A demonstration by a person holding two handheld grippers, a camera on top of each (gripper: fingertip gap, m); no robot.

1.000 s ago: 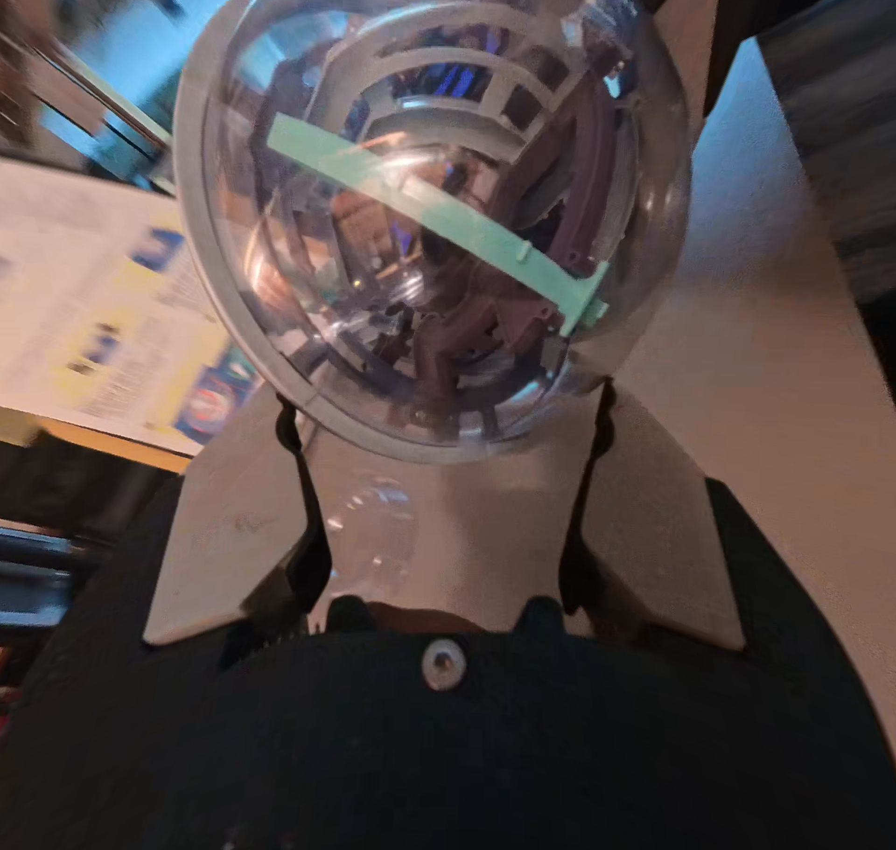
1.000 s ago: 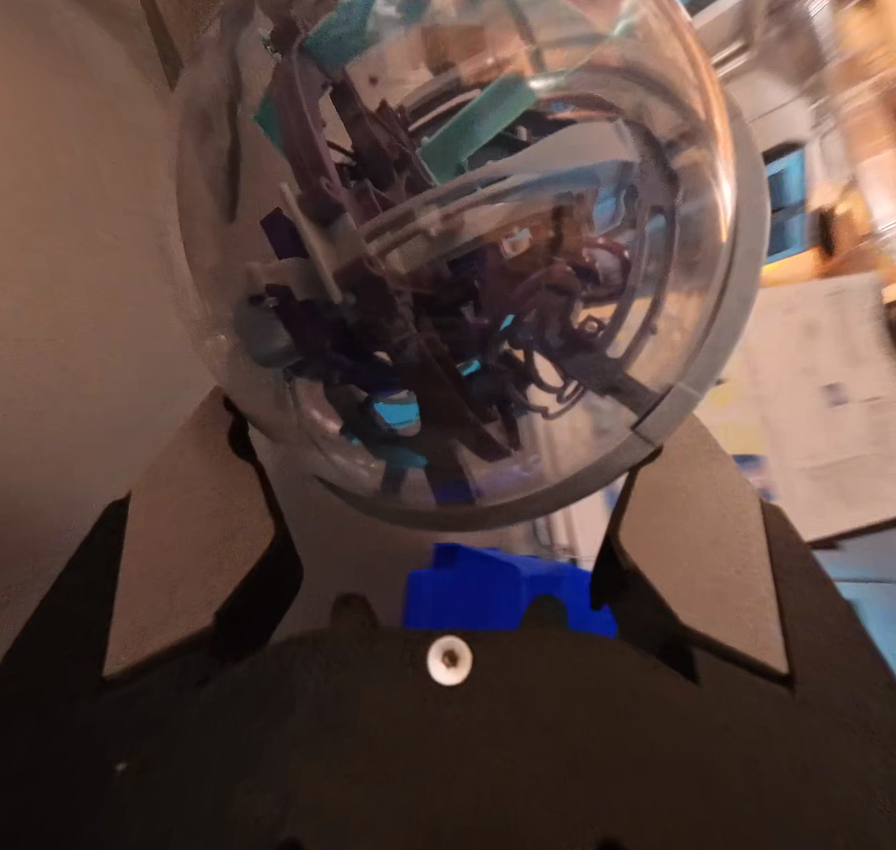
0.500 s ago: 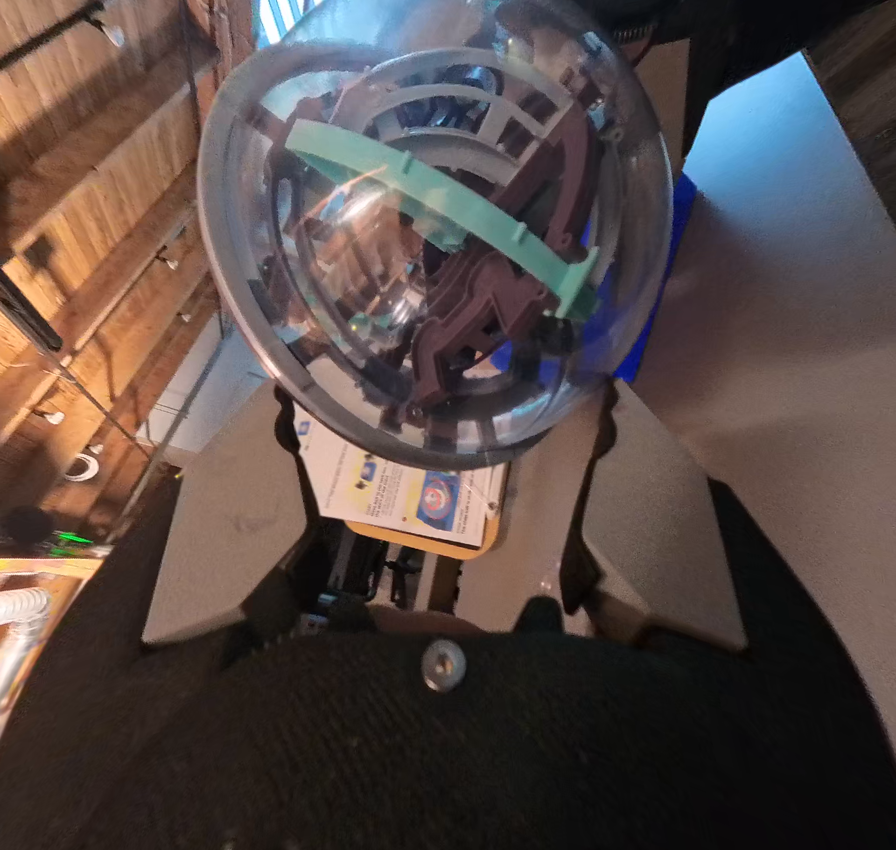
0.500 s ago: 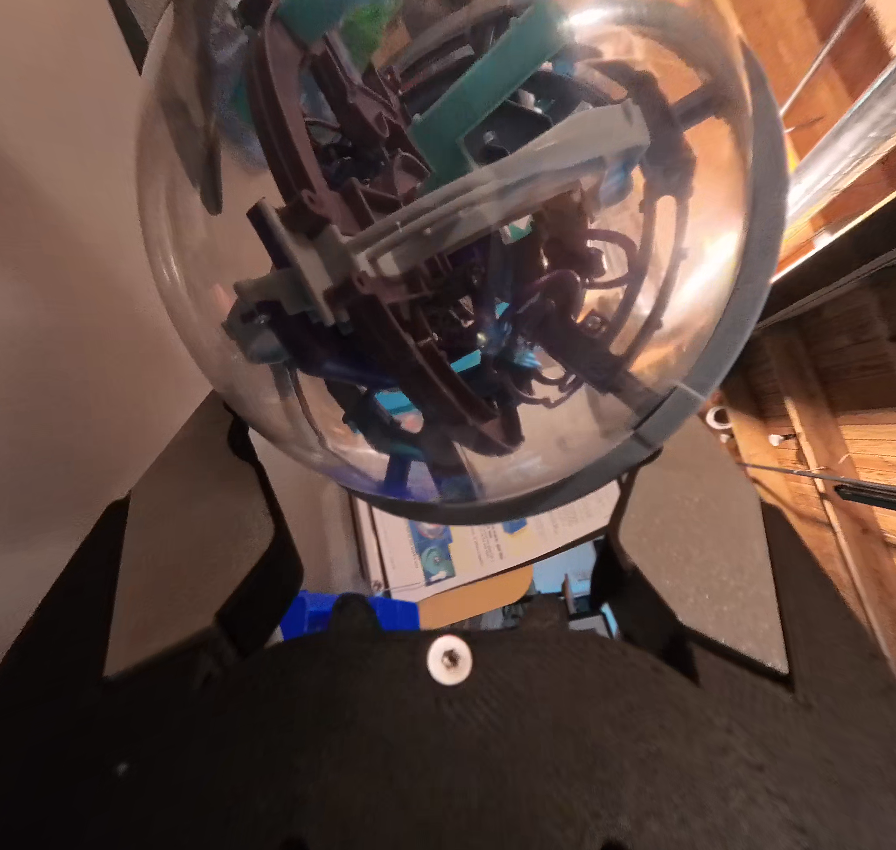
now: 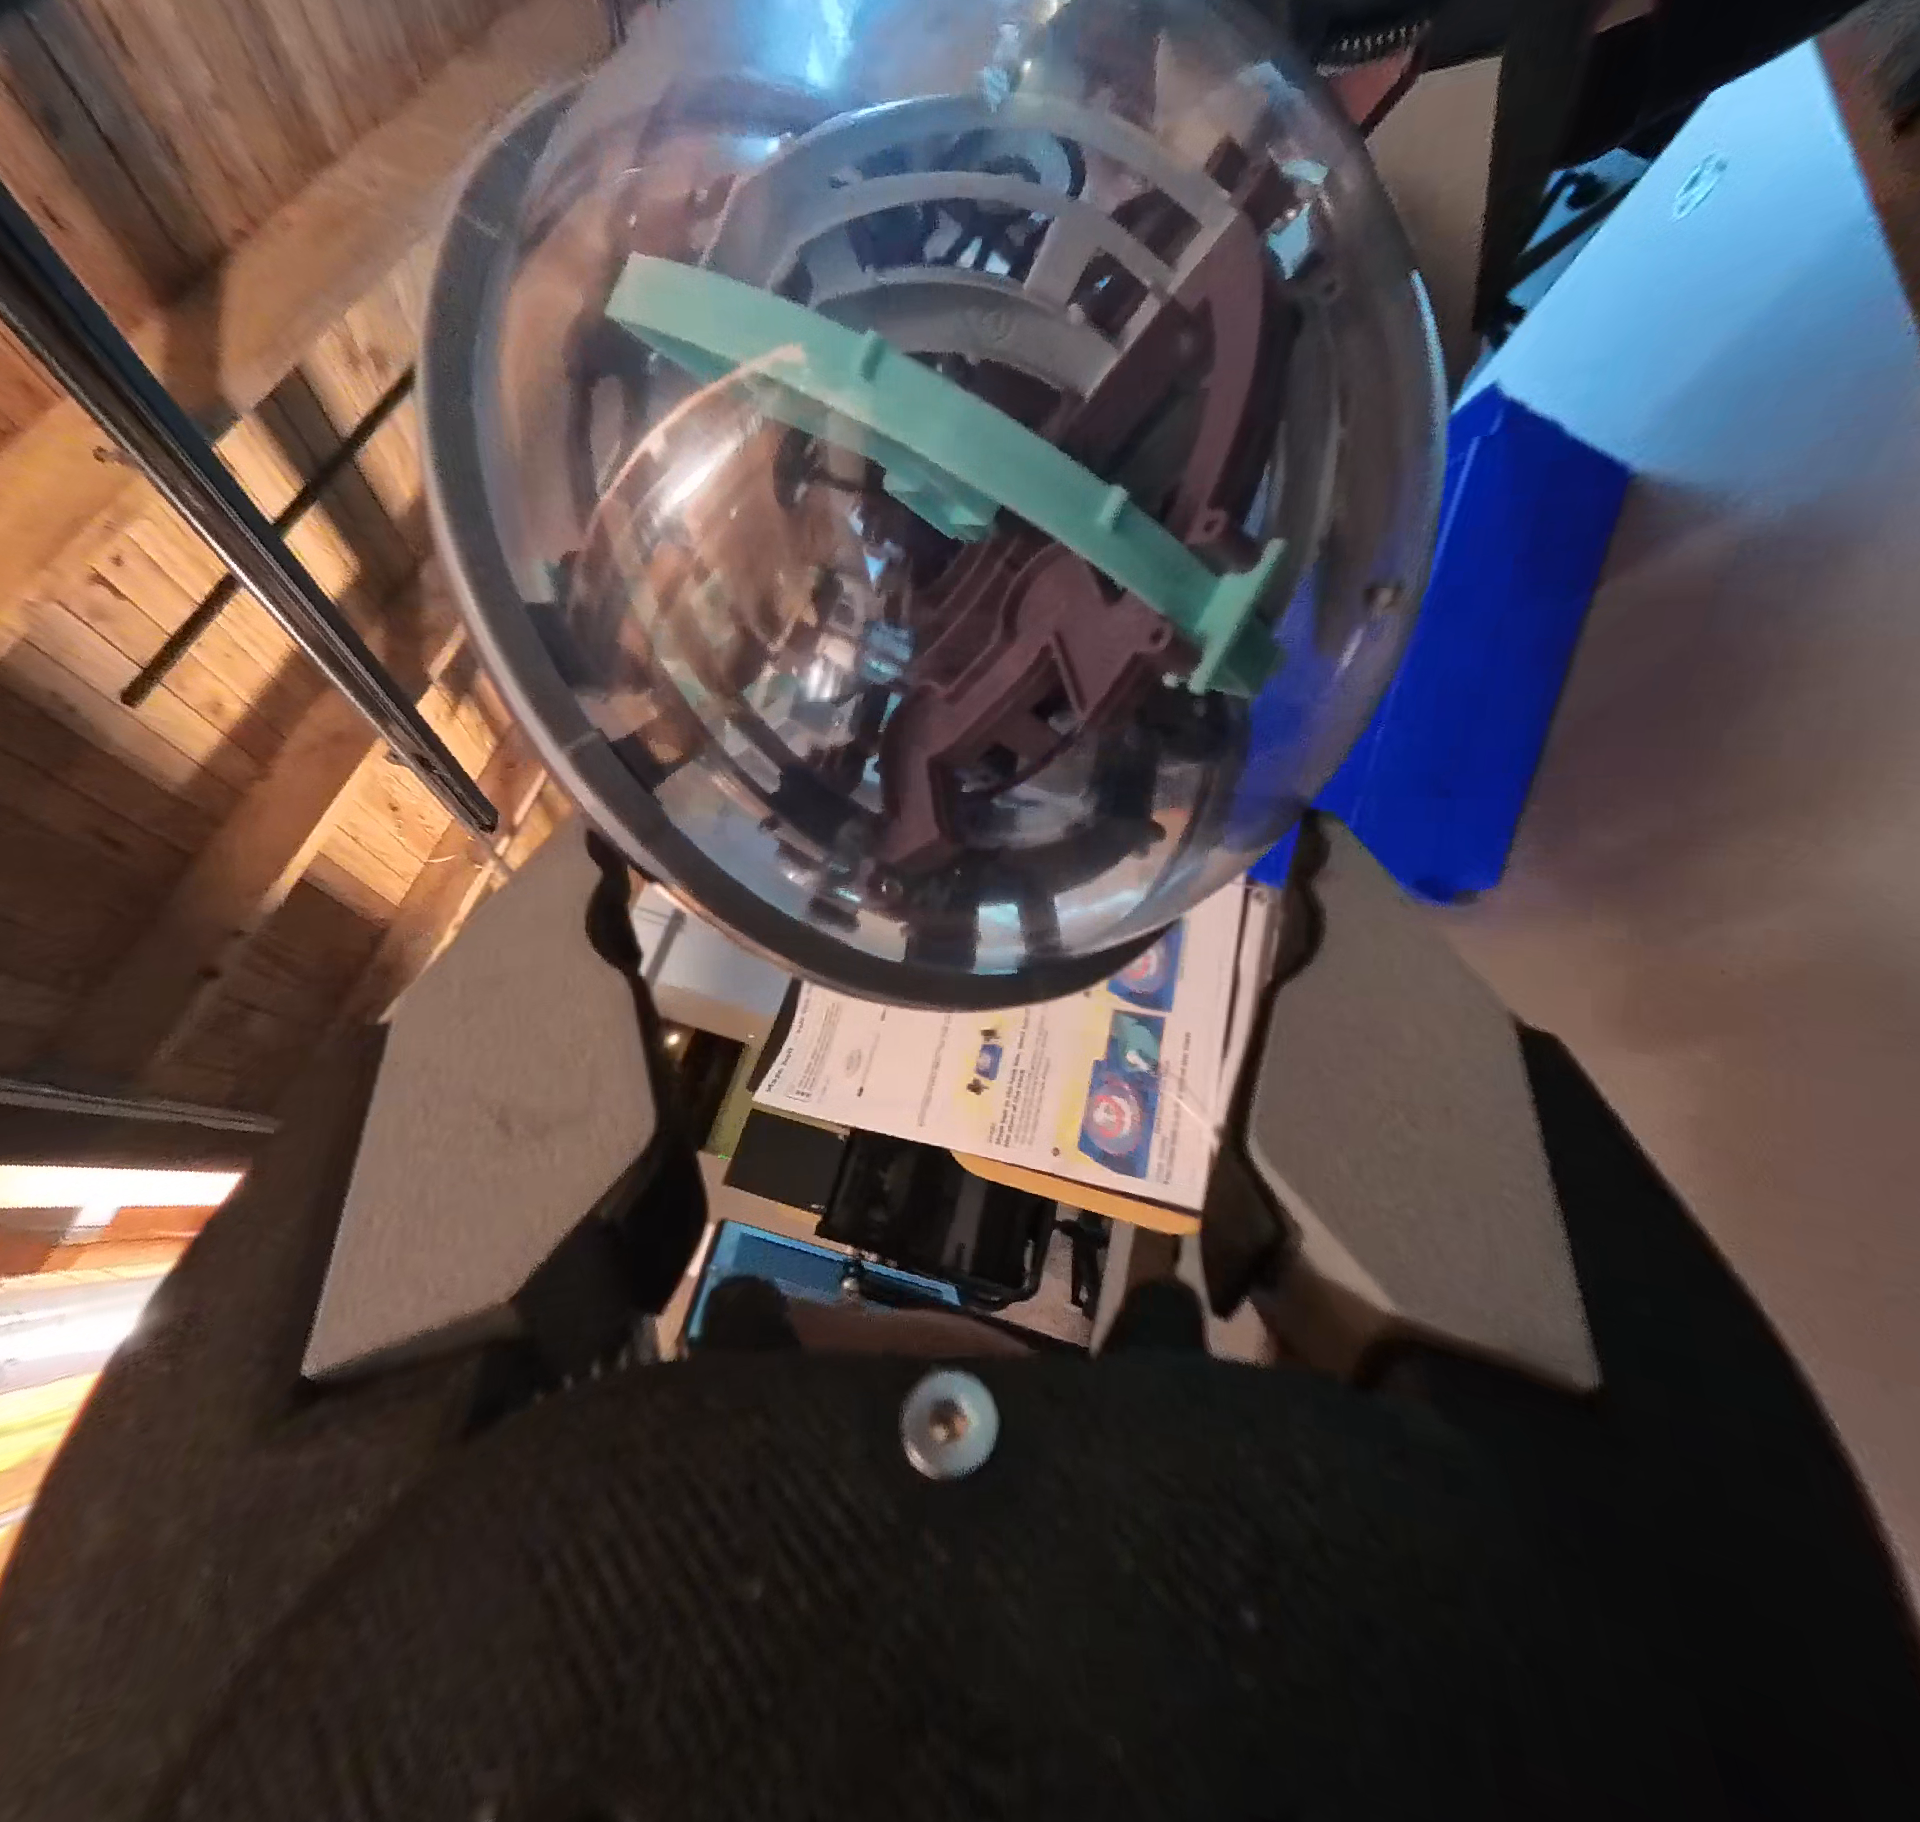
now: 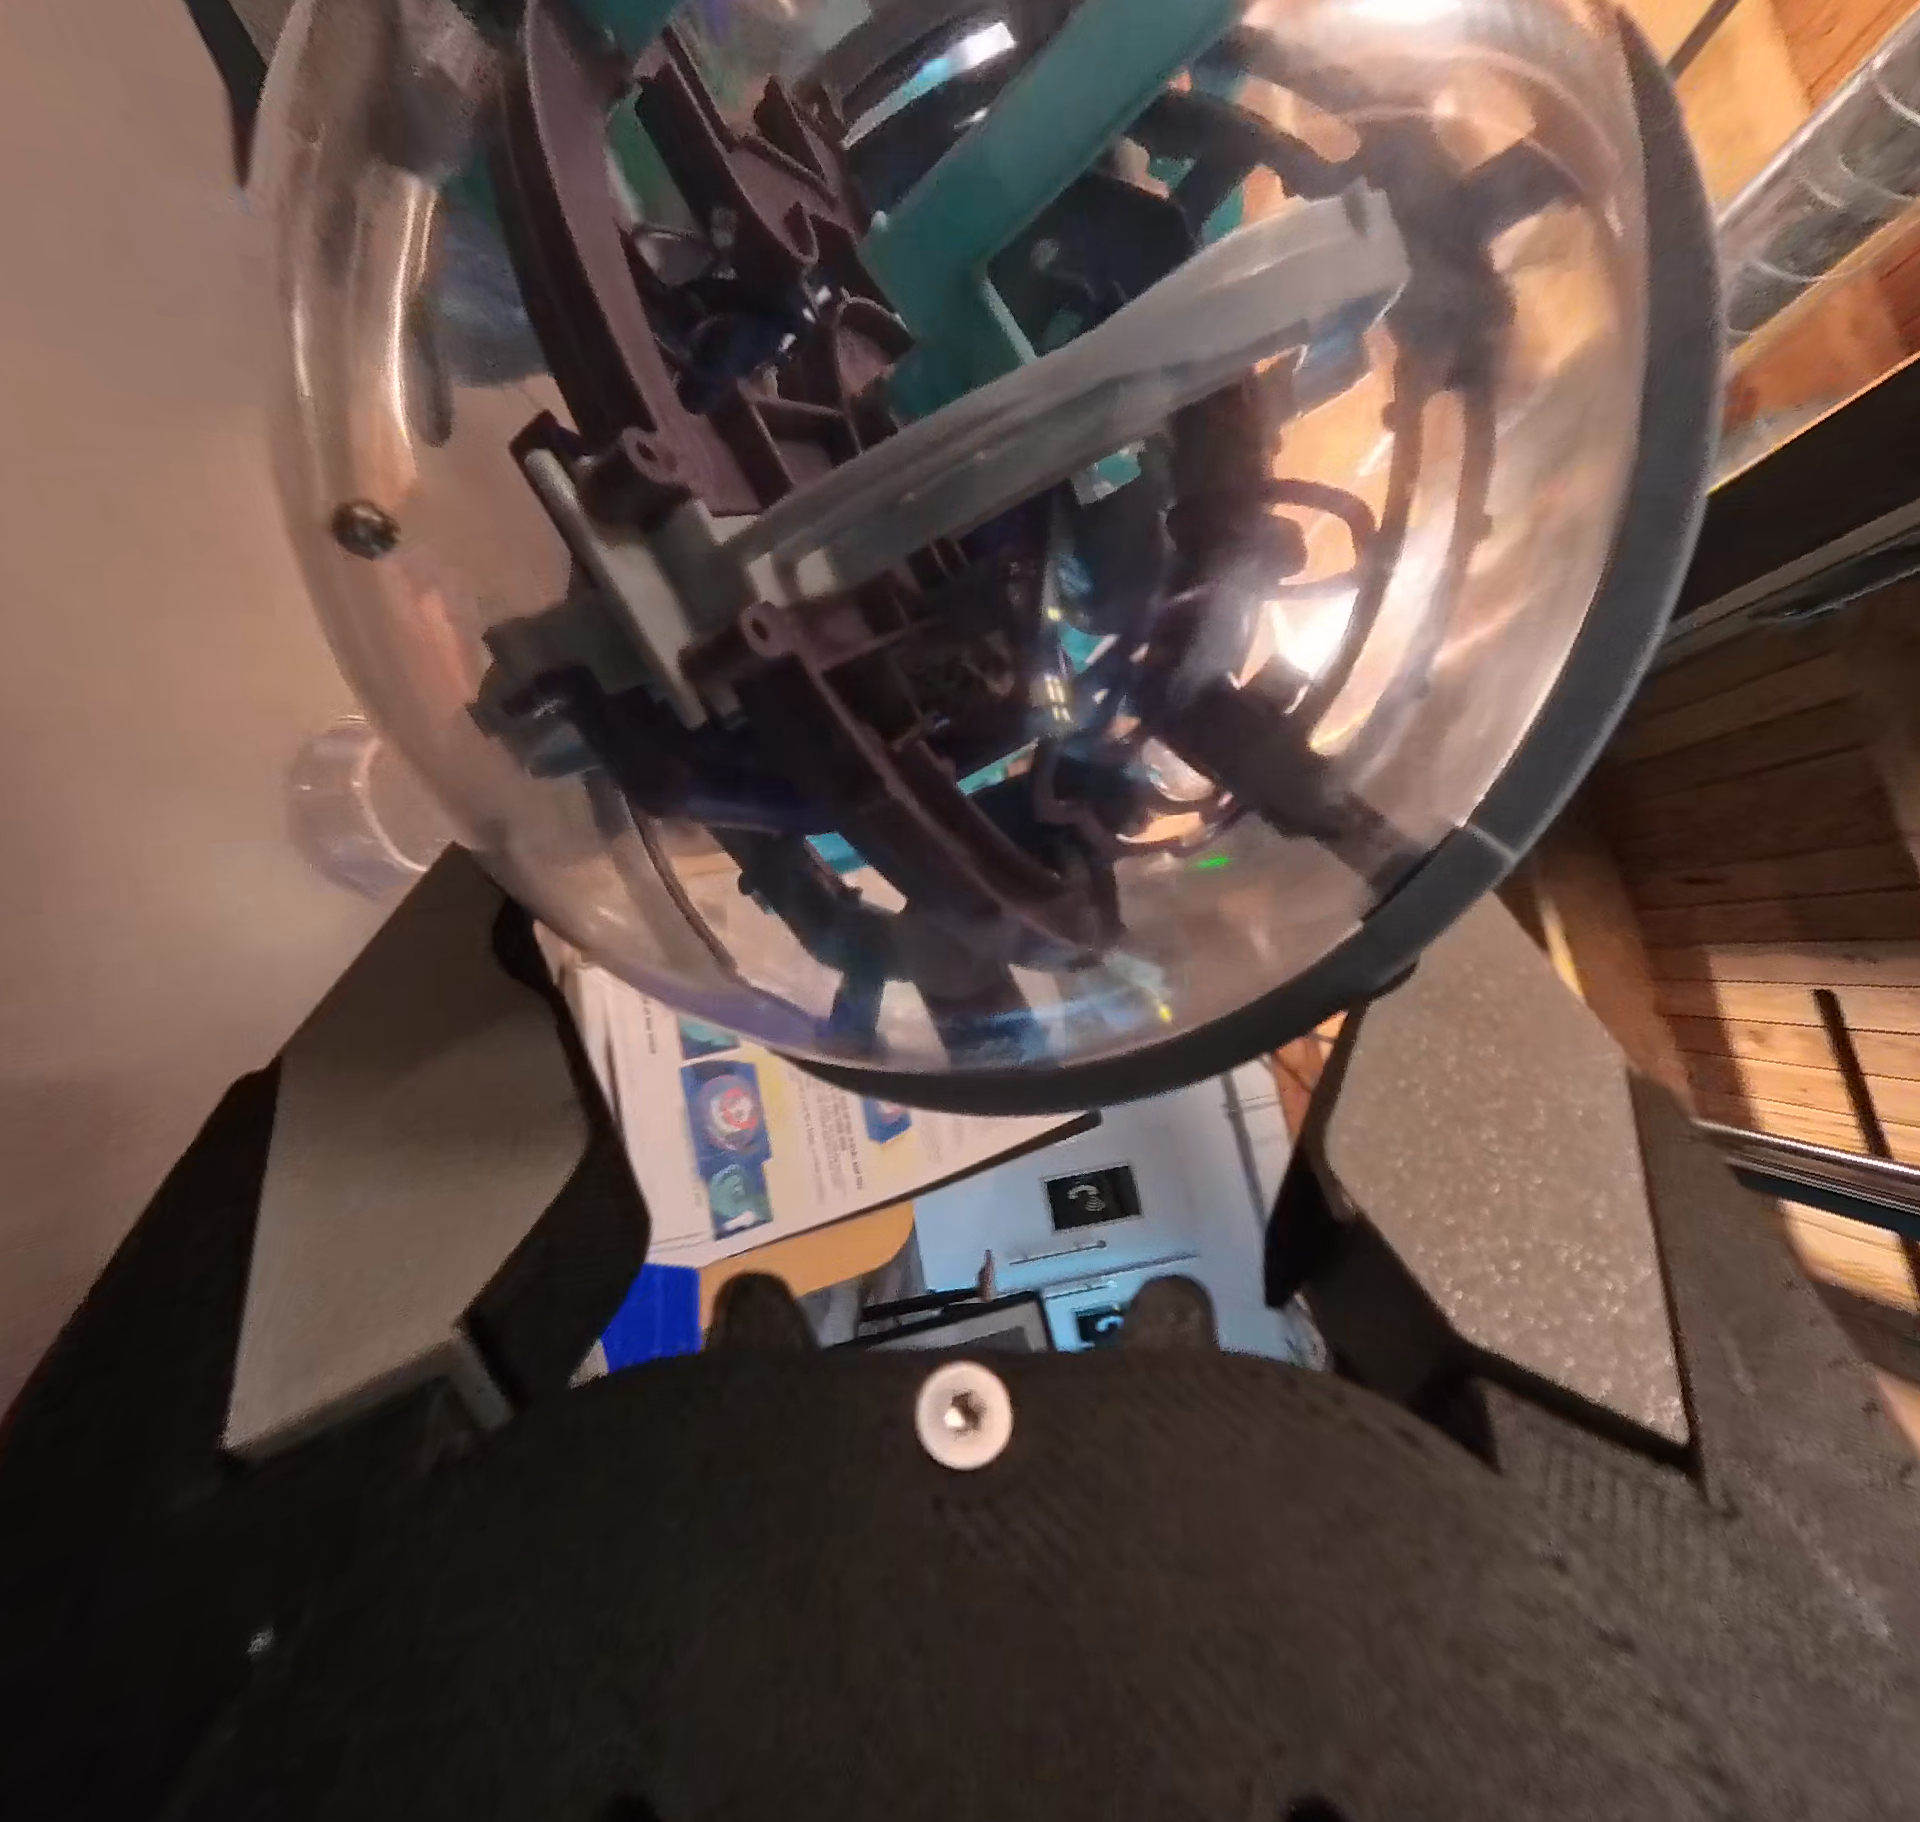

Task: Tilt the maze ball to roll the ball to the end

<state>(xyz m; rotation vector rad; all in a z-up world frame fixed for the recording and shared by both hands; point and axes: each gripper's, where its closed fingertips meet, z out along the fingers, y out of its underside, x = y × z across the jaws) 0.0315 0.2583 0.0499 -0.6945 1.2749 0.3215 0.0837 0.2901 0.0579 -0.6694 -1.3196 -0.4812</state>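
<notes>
Maze ball [image 5: 935,442] [image 6: 977,484] clamped between wide-spread jaws of both grippers, off table.

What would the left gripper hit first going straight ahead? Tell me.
The maze ball: the left gripper already has its clear shell between its fingers, apparently touching, so there is no free way ahead.

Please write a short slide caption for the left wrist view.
Left gripper holds the clear maze ball, green track across it, above a printed sheet.
</notes>
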